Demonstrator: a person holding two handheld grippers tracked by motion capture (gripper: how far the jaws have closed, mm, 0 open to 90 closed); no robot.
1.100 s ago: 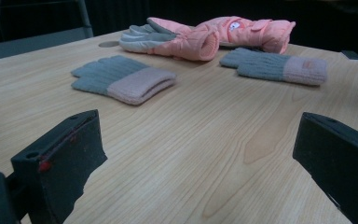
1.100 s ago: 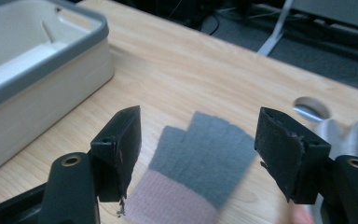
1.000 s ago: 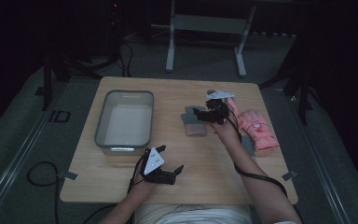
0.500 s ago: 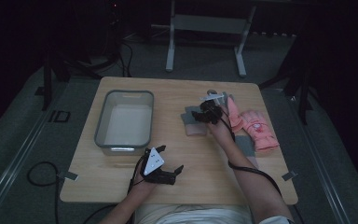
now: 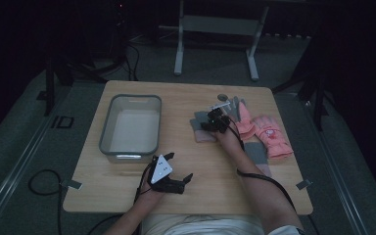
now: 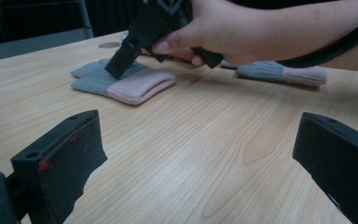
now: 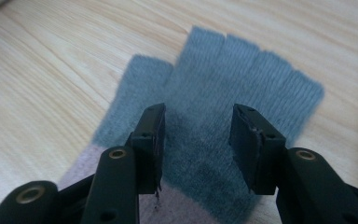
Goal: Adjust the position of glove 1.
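Since a second ago my right gripper (image 5: 213,120) has come down from above the table (image 5: 127,186) onto the grey-and-pink knit glove (image 5: 201,128), its jaws closing in as it sank, while my left gripper (image 5: 169,177) has stayed parked by the near edge, jaws spread wide with nothing between them. From the high view, that glove lies mid-table, right of the clear plastic bin (image 5: 106,128), with the right hand far nearer than the left. Looking from the left gripper view, the right gripper (image 6: 121,63) tips steeply down, its tips on the glove's (image 6: 135,86) grey part. Through the right gripper view, the jaws stand half-narrowed astride the grey palm of the glove (image 7: 261,88), not yet pinching; its long axis runs straight ahead, fingers pointing away, pink cuff nearest me
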